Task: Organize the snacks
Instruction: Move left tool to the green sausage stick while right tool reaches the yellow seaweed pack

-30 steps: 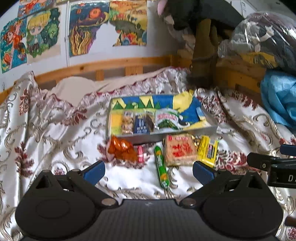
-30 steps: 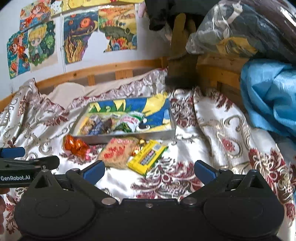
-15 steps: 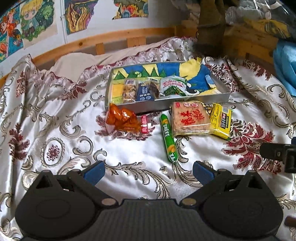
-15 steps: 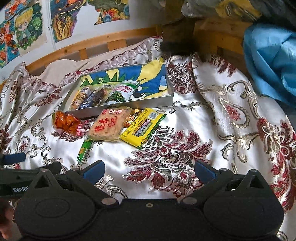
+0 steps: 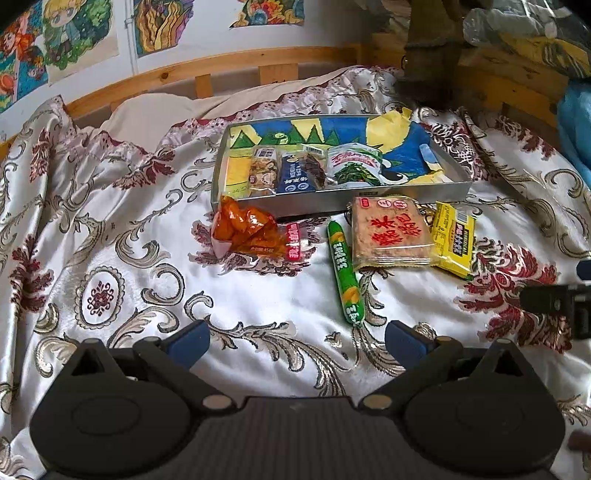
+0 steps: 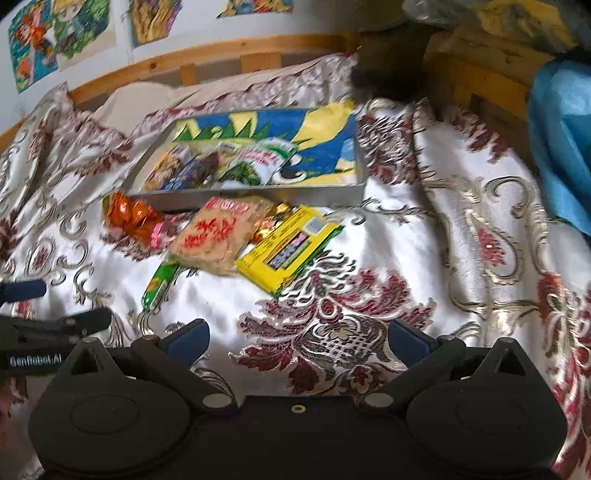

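Observation:
A grey tray (image 5: pixel 332 201) (image 6: pixel 258 192) with a colourful liner lies on the patterned bedspread and holds several snack packs. In front of it lie an orange snack bag (image 5: pixel 245 230) (image 6: pixel 129 216), a green sausage stick (image 5: pixel 345 269) (image 6: pixel 160 282), a beige cracker pack with red print (image 5: pixel 391 232) (image 6: pixel 214 232) and a yellow pack (image 5: pixel 454 240) (image 6: pixel 288 251). My left gripper (image 5: pixel 297 339) is open over bare cloth, short of the sausage. My right gripper (image 6: pixel 298 338) is open too, nearer than the yellow pack. Nothing sits between either pair of fingers.
A wooden bed rail (image 5: pixel 221 70) and a wall with drawings (image 5: pixel 74 40) stand behind the tray. Blue fabric (image 6: pixel 561 140) and bagged clutter (image 5: pixel 524 33) pile up at the right. The bedspread (image 5: pixel 110 240) is wrinkled at the left.
Both views have tilted down and closed in on the bed: the snacks and tray sit larger and lower in frame. Both grippers stayed open.

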### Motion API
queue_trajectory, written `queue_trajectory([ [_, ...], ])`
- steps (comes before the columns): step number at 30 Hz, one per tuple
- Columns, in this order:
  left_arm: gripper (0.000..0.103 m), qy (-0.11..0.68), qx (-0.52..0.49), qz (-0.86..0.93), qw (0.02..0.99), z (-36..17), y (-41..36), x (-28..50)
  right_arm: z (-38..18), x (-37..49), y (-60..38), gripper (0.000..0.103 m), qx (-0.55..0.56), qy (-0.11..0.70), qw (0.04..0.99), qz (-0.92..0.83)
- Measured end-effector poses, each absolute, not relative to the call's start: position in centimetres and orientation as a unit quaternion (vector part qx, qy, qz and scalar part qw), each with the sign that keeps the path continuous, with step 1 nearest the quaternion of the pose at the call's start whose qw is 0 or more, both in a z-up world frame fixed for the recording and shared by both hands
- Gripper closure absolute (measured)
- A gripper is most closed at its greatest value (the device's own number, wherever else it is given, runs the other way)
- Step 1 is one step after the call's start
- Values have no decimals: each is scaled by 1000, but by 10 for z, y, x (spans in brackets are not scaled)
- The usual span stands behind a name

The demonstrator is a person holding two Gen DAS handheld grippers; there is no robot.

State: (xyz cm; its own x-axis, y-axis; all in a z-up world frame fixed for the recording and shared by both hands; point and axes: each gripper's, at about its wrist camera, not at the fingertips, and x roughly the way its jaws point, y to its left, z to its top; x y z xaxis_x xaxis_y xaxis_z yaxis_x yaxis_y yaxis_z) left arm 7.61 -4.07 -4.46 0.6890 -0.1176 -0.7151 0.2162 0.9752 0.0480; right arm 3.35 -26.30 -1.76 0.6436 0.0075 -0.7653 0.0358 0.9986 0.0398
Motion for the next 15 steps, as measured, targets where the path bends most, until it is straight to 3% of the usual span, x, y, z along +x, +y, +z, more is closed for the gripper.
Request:
queue_trajectory([
  [7, 0, 396, 26, -74, 915, -61, -33, 96, -25, 44, -255, 1, -66, 405, 911, 42],
  [15, 0, 402, -19, -76, 912, -69, -25, 113, -33, 60, -258, 1, -3, 395, 917, 47],
])
